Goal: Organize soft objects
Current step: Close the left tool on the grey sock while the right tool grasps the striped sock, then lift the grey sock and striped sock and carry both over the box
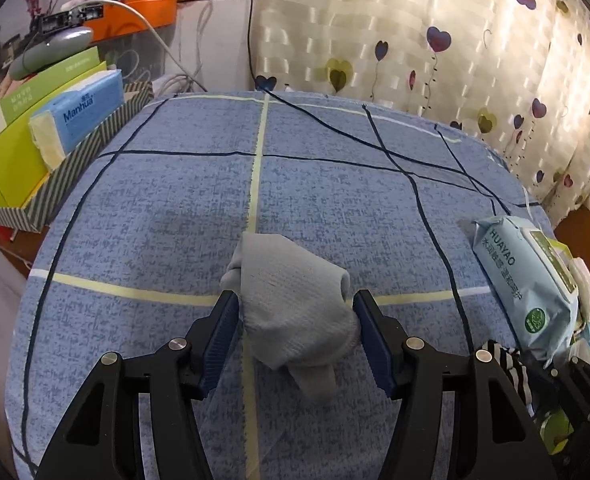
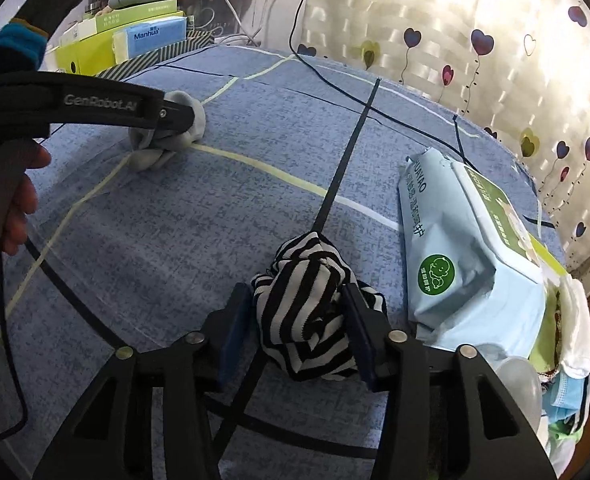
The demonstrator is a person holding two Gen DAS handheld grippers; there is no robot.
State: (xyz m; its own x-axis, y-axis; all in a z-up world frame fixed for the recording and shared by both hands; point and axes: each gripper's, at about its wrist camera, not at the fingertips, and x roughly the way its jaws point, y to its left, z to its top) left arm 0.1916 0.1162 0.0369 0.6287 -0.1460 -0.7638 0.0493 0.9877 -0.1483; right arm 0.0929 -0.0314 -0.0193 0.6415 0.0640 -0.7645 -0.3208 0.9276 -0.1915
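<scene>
Your left gripper hangs over a bed covered with a blue checked sheet. Its fingers stand on either side of a bundled grey sock lying on the sheet where two pale yellow stripes cross; the right-hand pad meets the sock's edge, the left-hand pad sits right at it, and I cannot tell whether they are pressing.

Your right gripper has its fingers around a rolled black-and-white striped sock. The right-hand pad is against the fabric; the left-hand one is just beside it, so a firm grip cannot be confirmed.

A light blue pack of wet wipes lies just to the right of the striped sock. The two socks rest well apart.
</scene>
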